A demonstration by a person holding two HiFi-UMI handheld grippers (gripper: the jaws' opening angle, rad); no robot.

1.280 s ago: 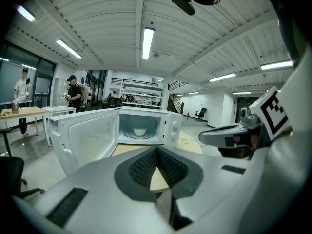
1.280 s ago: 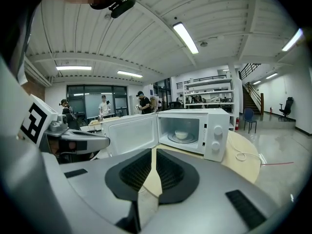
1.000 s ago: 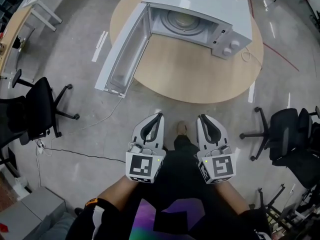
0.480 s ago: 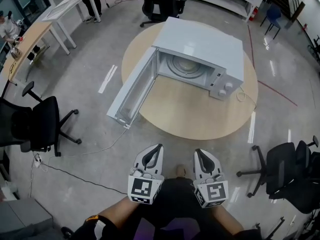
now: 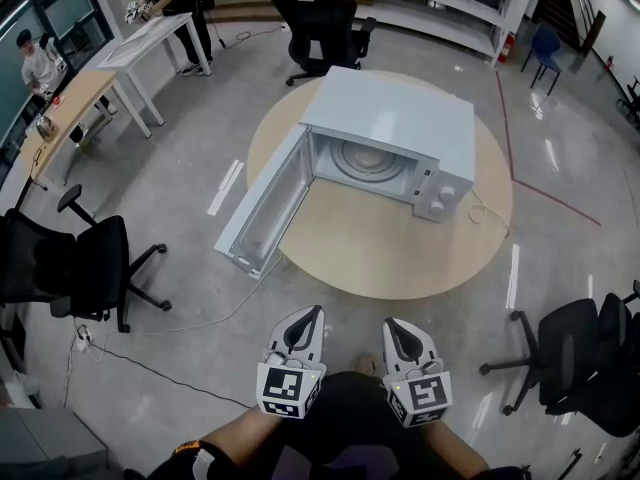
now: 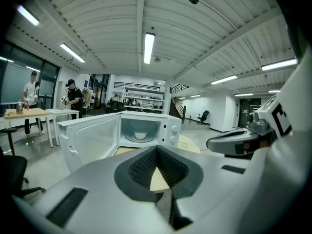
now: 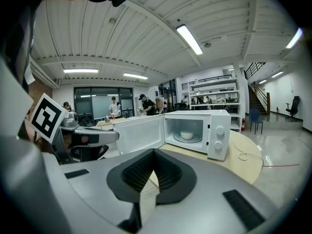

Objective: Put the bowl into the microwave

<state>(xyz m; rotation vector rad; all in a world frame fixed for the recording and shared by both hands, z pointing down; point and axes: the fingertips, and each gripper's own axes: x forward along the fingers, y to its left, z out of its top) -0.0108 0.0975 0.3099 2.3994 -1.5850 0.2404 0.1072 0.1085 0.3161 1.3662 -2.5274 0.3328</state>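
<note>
White microwave: stands on the round bench, its open front turned toward the person holding the grippers
Bench: pale wood top, bare in front of the oven
Door: swung wide to the left, its far end hanging out past the bench edge
Bowl: small and white, inside the microwave, sitting near the middle of the glass turntable; both gripper views show it through the open front
Left gripper: held low and close to the person's body, well short of the bench, aimed at the microwave; its fingers meet at the tips and hold nothing
Right gripper: just beside the left one, level with it and aimed the same way; its fingers are also pressed together at the tips, with nothing between them
Cord: white, looped on the bench to the right of the microwave
Chairs: black office chairs on the grey floor, one at the left, one at the right, another beyond the bench
People: a few stand or sit at the desks far off to the left
</note>
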